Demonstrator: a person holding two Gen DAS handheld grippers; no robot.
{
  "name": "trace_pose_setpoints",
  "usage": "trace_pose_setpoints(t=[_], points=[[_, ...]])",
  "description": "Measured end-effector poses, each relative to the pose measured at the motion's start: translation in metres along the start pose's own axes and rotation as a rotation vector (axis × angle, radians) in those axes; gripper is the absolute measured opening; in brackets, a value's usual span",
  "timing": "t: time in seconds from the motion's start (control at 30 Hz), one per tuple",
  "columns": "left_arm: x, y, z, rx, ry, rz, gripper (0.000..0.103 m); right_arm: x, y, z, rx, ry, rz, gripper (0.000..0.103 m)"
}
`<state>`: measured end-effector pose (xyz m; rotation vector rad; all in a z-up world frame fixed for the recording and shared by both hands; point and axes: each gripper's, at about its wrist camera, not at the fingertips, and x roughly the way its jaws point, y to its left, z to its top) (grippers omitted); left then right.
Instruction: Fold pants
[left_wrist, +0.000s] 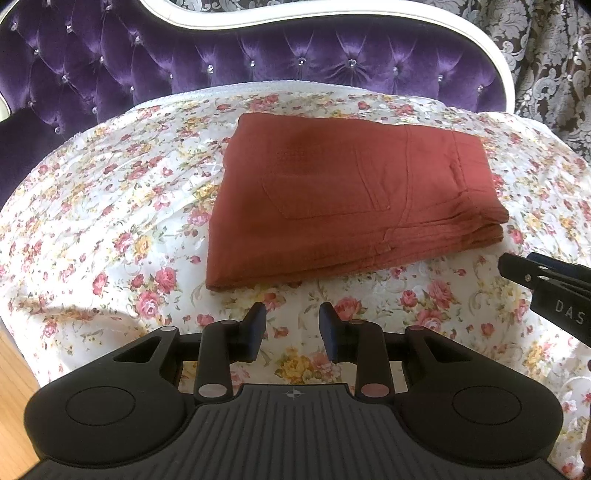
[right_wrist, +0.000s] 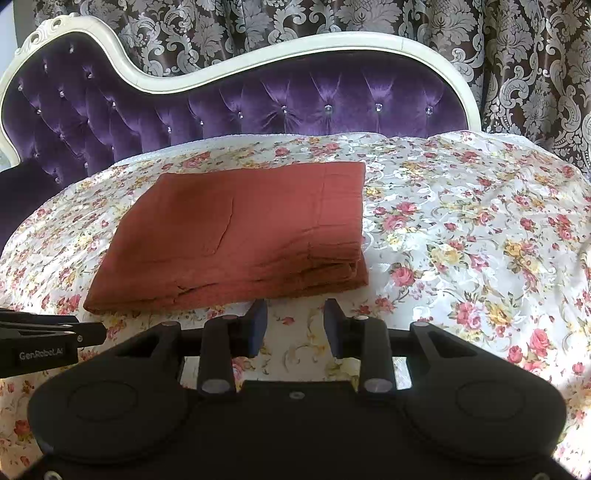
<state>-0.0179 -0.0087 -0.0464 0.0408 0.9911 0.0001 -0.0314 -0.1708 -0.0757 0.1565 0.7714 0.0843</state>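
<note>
1. The left gripper (left_wrist: 292, 334) hangs nearest over the floral bedspread (left_wrist: 110, 229), jaws parted with nothing between them.
2. The right gripper (right_wrist: 295, 325) hovers likewise, jaws apart and empty, its fingertips just short of the cloth's near edge.
3. Just ahead of both lie the rust-red pants (left_wrist: 347, 192), folded into a flat rectangle on the bedspread, touching neither gripper.
4. Beyond rises a purple tufted headboard (right_wrist: 258, 103) with a white frame, and a damask curtain (right_wrist: 535, 74) behind.
</note>
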Motion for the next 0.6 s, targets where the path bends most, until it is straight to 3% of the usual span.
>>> trace_pose_setpoints(t=[0.6], points=[[-0.003,0.001,0.008,-0.009,-0.006,0.017,0.031,0.013,-0.015,0.009,0.009,0.031,-0.048,0.042]])
